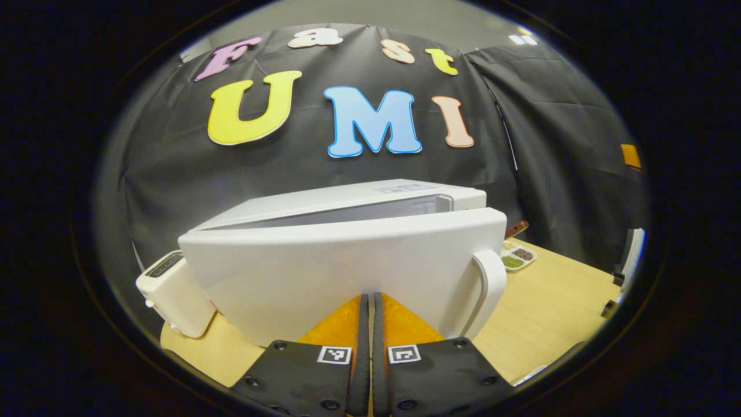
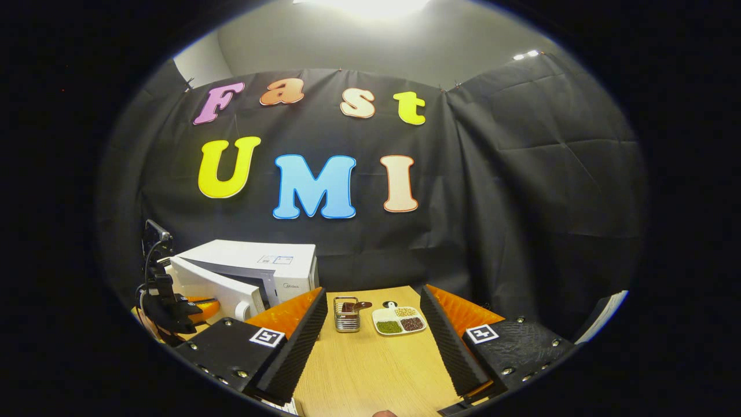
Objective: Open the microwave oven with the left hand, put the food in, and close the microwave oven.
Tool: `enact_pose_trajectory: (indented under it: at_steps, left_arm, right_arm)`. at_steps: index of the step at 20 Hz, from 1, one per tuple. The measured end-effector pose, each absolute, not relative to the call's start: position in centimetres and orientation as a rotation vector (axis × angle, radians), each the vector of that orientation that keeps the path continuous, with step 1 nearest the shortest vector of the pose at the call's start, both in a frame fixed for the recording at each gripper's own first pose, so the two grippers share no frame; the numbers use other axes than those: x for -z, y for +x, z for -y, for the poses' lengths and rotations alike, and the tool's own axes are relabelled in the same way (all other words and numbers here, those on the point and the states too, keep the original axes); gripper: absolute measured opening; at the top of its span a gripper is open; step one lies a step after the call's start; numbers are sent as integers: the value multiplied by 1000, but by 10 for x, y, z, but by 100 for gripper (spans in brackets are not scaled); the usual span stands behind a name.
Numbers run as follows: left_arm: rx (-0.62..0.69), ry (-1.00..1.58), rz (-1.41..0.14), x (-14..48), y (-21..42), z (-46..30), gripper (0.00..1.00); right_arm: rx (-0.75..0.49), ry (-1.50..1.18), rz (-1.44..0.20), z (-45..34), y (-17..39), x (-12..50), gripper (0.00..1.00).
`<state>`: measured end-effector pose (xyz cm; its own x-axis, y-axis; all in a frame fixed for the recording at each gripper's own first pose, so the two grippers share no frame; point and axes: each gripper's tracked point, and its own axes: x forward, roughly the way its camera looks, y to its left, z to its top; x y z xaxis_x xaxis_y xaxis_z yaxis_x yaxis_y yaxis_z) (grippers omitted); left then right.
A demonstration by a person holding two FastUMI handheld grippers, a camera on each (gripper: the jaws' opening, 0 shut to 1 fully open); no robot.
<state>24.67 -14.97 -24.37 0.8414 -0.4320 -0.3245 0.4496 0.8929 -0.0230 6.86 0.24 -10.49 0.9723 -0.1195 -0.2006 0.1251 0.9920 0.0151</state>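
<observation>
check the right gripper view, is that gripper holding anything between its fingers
No: the right gripper is open, and between its spread fingers lies only bare table, with the wire basket and the sectioned dish standing farther off.

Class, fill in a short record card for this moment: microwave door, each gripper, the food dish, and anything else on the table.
microwave: white, on the wooden table, door partly open
door handle: at the door's free edge, not gripped
left gripper: fingers closed together, nothing between them, close against the door's outer face
right gripper: open, empty, above the table
food dish: white, divided, with grains, on the table
wire basket: beside the dish
toaster: white, beside the microwave
</observation>
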Motion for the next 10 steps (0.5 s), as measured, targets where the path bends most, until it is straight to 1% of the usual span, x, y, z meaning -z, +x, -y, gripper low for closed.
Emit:
enact_pose_trajectory:
  at_steps: [2, 4, 5, 10]
  left_arm:
    - [470, 52, -325, 244, 257, 153, 8]
    - [469, 41, -320, 246, 265, 156, 12]
    - [467, 36, -320, 245, 270, 158, 7]
    - [449, 29, -310, 246, 289, 159, 7]
  right_arm:
    - [136, 24, -207, -1, 69, 107, 98]
    - [145, 18, -211, -2, 71, 108, 98]
    - [149, 14, -212, -1, 73, 108, 98]
    - [161, 21, -226, -4, 74, 112, 98]
